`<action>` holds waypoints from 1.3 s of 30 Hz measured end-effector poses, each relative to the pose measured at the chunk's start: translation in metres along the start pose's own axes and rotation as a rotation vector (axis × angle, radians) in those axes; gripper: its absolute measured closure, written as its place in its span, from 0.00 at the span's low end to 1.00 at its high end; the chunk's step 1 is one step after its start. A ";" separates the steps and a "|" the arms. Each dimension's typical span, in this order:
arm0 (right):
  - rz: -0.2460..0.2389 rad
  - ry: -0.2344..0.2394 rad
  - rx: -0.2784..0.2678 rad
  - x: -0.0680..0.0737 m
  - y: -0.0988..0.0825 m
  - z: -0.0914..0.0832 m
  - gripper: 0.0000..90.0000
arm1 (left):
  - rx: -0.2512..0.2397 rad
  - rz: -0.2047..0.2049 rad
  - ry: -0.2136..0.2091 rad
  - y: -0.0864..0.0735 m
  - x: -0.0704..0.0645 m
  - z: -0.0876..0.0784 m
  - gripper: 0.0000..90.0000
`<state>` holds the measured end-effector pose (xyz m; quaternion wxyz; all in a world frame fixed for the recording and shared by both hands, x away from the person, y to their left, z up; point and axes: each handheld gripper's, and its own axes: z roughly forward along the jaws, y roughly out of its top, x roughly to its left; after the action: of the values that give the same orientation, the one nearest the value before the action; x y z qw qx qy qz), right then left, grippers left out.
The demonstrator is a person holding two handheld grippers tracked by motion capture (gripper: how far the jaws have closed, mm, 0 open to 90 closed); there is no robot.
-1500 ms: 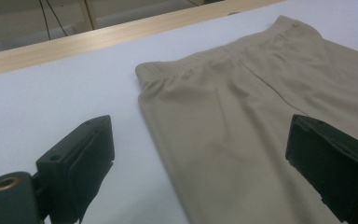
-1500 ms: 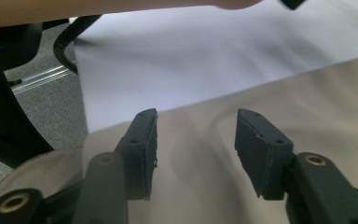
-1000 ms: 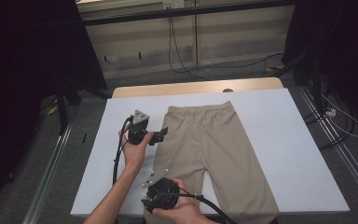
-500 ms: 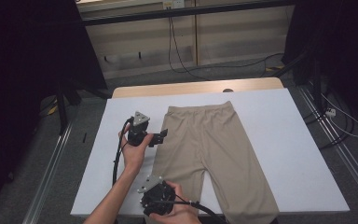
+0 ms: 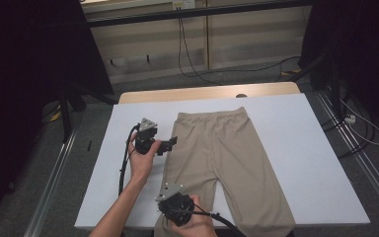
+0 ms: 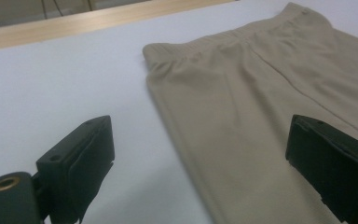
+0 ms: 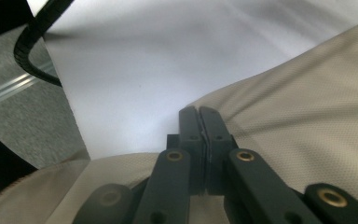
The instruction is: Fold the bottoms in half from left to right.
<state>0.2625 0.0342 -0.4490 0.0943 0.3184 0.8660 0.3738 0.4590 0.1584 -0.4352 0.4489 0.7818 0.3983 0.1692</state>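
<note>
Since the earlier frame the right gripper (image 5: 170,210) has pinched its jaws together on the beige trousers (image 5: 227,158) leg edge, at 6 o'clock on the table (image 5: 296,128). The left gripper (image 5: 170,144), jaws apart, hovers at the trousers' 9 o'clock edge; it should probably clamp there before lifting evenly.

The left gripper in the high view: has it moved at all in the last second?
No. The left gripper sits at the same spot, jaws open beside the left edge of the trousers, just as far from the wooden far edge of the table.
</note>
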 end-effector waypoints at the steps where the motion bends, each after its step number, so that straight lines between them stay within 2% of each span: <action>1: -0.014 0.016 -0.011 0.000 -0.001 -0.003 1.00 | 0.004 0.029 0.009 0.002 0.002 0.003 0.09; 2: -0.014 0.016 -0.011 0.000 -0.001 -0.003 1.00 | 0.004 0.029 0.009 0.002 0.002 0.003 0.09; 3: -0.011 0.021 -0.011 0.000 -0.001 -0.005 1.00 | 0.002 0.013 0.011 0.003 0.003 0.004 0.09; 4: 0.006 0.038 -0.013 -0.001 -0.002 -0.006 1.00 | -0.003 -0.018 -0.008 0.004 0.005 0.007 0.09; 5: 0.009 0.049 -0.016 -0.001 -0.005 -0.010 1.00 | 0.000 -0.032 -0.029 0.004 0.007 0.008 0.10; 7: 0.001 0.049 -0.018 0.000 -0.006 -0.011 1.00 | 0.026 -0.029 -0.014 0.007 0.010 0.013 0.11; 8: 0.006 0.063 -0.015 0.001 -0.008 -0.013 1.00 | 0.031 -0.032 -0.008 0.009 0.011 0.016 0.18; 9: 0.006 0.063 -0.015 0.001 -0.008 -0.013 1.00 | 0.025 -0.043 -0.002 0.011 0.013 0.018 0.18; 10: 0.000 0.065 -0.018 0.002 -0.009 -0.015 1.00 | 0.024 -0.051 0.001 0.013 0.015 0.022 0.27; 12: 0.000 0.075 -0.030 0.004 -0.011 -0.020 1.00 | 0.048 -0.059 -0.005 0.018 0.020 0.032 0.37; 13: -0.003 0.078 -0.032 0.006 -0.012 -0.021 1.00 | 0.057 -0.048 -0.008 0.021 0.023 0.038 0.43; 15: -0.010 0.084 -0.035 0.008 -0.012 -0.022 1.00 | 0.082 -0.062 -0.036 0.024 0.029 0.051 0.55; 16: -0.012 0.091 -0.036 0.010 -0.012 -0.022 1.00 | 0.096 -0.082 -0.039 0.024 0.031 0.058 0.62; 18: -0.014 0.092 -0.035 0.010 -0.012 -0.022 1.00 | 0.110 -0.092 -0.042 0.023 0.035 0.072 0.63; 20: -0.009 0.097 -0.035 0.008 -0.012 -0.022 1.00 | 0.107 -0.119 -0.027 0.022 0.038 0.080 0.63; 21: -0.010 0.102 -0.035 0.007 -0.012 -0.022 1.00 | 0.109 -0.129 -0.014 0.023 0.038 0.083 0.62; 23: -0.013 0.106 -0.044 0.005 -0.011 -0.022 1.00 | 0.112 -0.120 -0.032 0.026 0.035 0.087 0.60; 25: -0.014 0.111 -0.039 0.004 -0.012 -0.018 1.00 | 0.135 -0.090 -0.014 0.030 0.032 0.091 0.68; 26: -0.013 0.113 -0.039 0.005 -0.012 -0.017 1.00 | 0.146 -0.089 -0.004 0.031 0.032 0.091 0.71; 28: -0.013 0.116 -0.035 0.004 -0.013 -0.016 1.00 | 0.149 -0.122 -0.005 0.032 0.035 0.092 0.72; 33: -0.008 0.119 -0.040 0.002 -0.014 -0.018 1.00 | 0.156 -0.151 -0.035 0.035 0.039 0.095 0.87; 35: -0.008 0.119 -0.045 0.002 -0.012 -0.019 1.00 | 0.168 -0.151 -0.046 0.036 0.040 0.095 0.90; 39: -0.016 0.129 -0.053 0.001 -0.009 -0.021 1.00 | 0.163 -0.182 -0.059 0.038 0.039 0.095 0.95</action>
<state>0.2486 0.0174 -0.4404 0.0497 0.2840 0.8626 0.4158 0.5602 0.1241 -0.4579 0.4087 0.7810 0.4668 0.0718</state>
